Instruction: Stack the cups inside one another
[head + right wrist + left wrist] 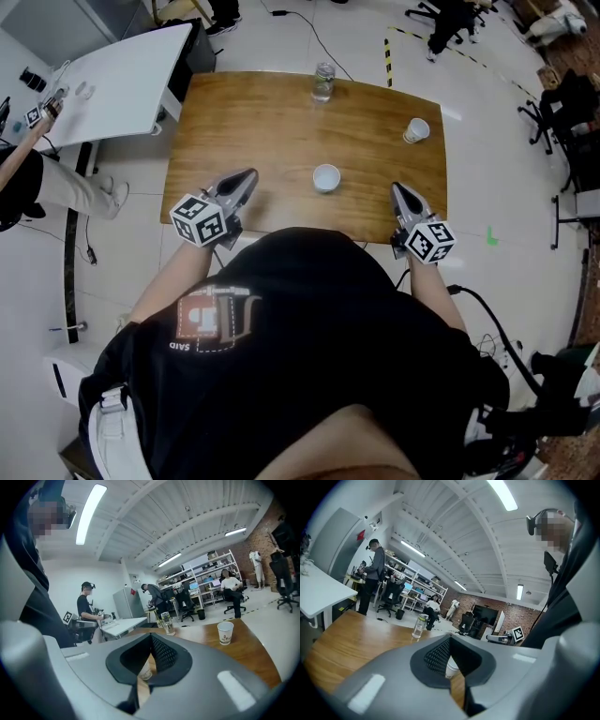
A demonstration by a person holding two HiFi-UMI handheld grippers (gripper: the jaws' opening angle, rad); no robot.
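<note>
A white paper cup (325, 177) stands upright at the middle of the wooden table (272, 122). A second paper cup (416, 130) stands at the far right of the table, also seen in the right gripper view (225, 632). My left gripper (247, 176) hovers over the near edge, left of the middle cup, jaws together and empty. My right gripper (400, 190) is at the near edge to that cup's right, jaws closed on nothing. Through the gap behind each closed tip, the middle cup (451, 667) (145, 670) shows partly. Both grippers (450, 637) (151, 634) point roughly level across the table.
A clear jar (323, 82) (419, 626) (168, 623) stands at the table's far edge. A white desk (122, 80) sits beyond the left corner, with people near it. Office chairs (450, 23) and cables are on the floor behind.
</note>
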